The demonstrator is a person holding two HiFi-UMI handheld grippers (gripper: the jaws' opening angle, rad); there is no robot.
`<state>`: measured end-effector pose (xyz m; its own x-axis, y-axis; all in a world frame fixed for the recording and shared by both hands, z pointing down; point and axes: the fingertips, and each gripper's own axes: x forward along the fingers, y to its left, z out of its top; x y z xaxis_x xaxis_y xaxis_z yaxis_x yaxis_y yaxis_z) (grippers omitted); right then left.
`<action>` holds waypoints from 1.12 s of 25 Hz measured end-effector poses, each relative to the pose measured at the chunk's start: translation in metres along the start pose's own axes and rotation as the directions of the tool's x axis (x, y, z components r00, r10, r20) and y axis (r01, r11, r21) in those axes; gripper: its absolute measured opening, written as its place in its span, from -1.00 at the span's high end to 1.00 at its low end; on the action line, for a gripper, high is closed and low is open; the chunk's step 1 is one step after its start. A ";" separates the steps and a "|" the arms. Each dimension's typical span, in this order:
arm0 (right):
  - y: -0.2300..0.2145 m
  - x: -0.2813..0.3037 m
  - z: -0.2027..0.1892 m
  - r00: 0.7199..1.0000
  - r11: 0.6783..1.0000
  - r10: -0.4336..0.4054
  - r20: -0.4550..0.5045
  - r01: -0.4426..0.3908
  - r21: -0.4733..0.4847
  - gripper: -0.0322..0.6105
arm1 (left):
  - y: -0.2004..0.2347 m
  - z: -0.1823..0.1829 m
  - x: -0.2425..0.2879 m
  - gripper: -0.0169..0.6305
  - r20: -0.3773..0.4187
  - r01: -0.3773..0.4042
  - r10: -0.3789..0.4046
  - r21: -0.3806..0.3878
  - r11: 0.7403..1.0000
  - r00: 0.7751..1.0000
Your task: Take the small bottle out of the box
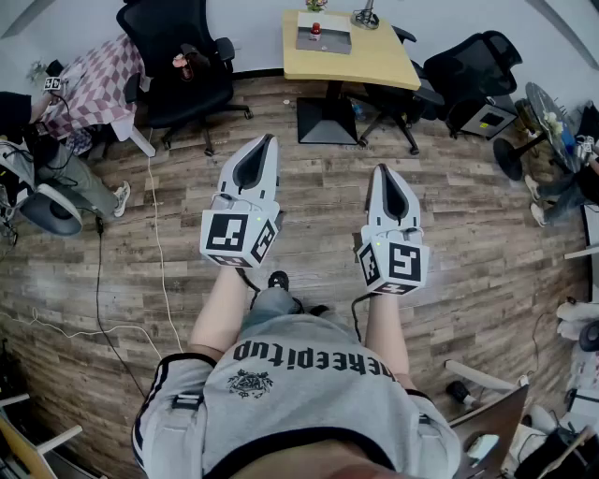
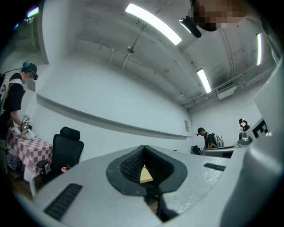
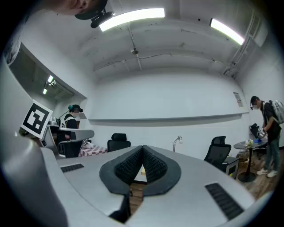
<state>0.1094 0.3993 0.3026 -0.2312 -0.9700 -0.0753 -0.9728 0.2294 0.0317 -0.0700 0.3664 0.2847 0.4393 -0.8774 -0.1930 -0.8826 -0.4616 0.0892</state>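
A small bottle [image 1: 315, 30] with a red cap stands in a shallow grey box [image 1: 326, 39] on the yellow table [image 1: 374, 61] at the far side of the room. My left gripper [image 1: 270, 139] and right gripper [image 1: 384, 169] hover side by side over the wooden floor, well short of the table, both pointing towards it. In the left gripper view the left gripper [image 2: 144, 149] has its jaws meeting at the tips with nothing between them. The right gripper [image 3: 143, 149] looks the same in the right gripper view. A sliver of the yellow table [image 2: 145, 175] shows through the gap behind the left pads.
A black office chair [image 1: 182, 65] stands far left beside a checkered tablecloth [image 1: 98, 79]. More black chairs [image 1: 468, 75] and a floor fan [image 1: 538, 117] are at the right. A desk lamp [image 1: 365, 17] sits on the table. Cables [image 1: 157, 243] trail across the floor; people stand at both sides.
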 end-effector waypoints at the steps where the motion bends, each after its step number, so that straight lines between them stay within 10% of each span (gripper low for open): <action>1: 0.001 0.001 0.000 1.000 1.000 -0.001 0.001 0.001 -0.001 0.89 | 0.001 0.001 0.000 0.94 0.001 0.002 -0.002 0.002 1.000 1.000; 28: 0.045 0.101 0.007 0.994 0.999 -0.041 0.100 0.038 0.035 0.89 | 0.093 0.018 0.059 0.94 0.070 0.074 -0.078 0.054 0.996 0.995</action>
<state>0.0424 0.3117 0.2892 -0.1912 -0.9658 -0.1753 -0.9807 0.1953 -0.0065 -0.1293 0.2735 0.2644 0.4941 -0.8274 -0.2671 -0.8553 -0.5177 0.0218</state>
